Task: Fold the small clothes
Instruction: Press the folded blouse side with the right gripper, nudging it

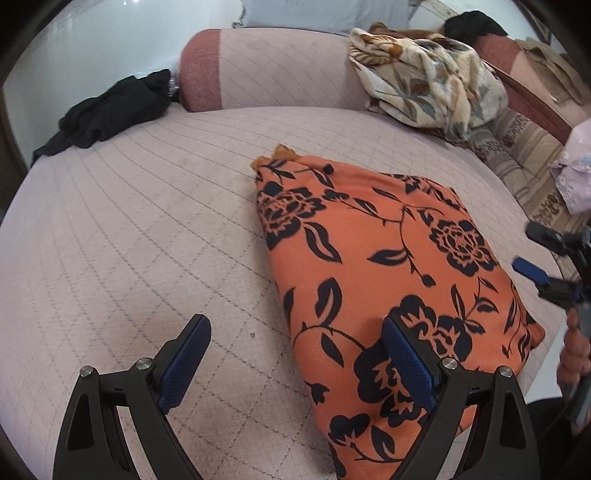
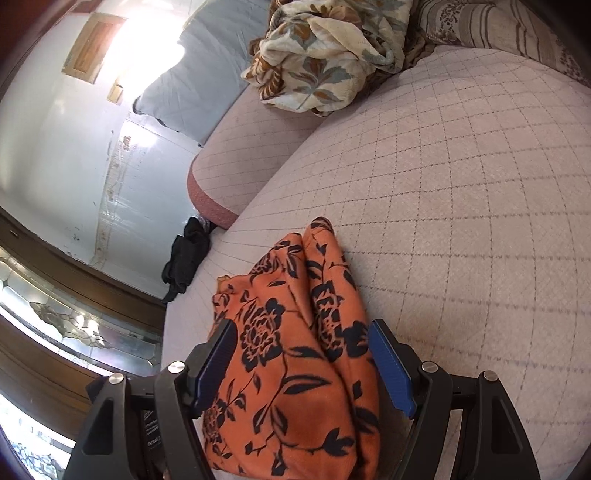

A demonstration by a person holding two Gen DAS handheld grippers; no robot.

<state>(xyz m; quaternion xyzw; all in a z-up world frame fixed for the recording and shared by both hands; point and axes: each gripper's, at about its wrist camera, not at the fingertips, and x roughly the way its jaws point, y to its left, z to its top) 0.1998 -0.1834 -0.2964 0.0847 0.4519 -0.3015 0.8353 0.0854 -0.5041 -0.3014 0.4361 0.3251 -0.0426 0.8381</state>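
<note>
My left gripper (image 1: 295, 354) gapes wide over the quilted bed (image 1: 147, 221); my right gripper (image 2: 303, 362) spreads around the folded orange floral garment (image 1: 369, 258), whose near edge my own fingers cut off

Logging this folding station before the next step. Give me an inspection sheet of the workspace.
Surface: pink quilted bed cover with a diamond stitch pattern, and a matching bolster at the far edge.
Job's things: orange floral garment, folded into a compact shape, lying on the cover.
Clutter: black garment crumpled at the far left edge; cream floral blanket heaped by the bolster; pale lilac cloth at the right.
Grippers: left gripper open, one finger over the orange garment; right gripper open, straddling the garment's edge.
Cables: nothing seen.
Surroundings: white wall, grey-blue pillow, striped patterned cushion, dark wooden frame with decorative glass.
</note>
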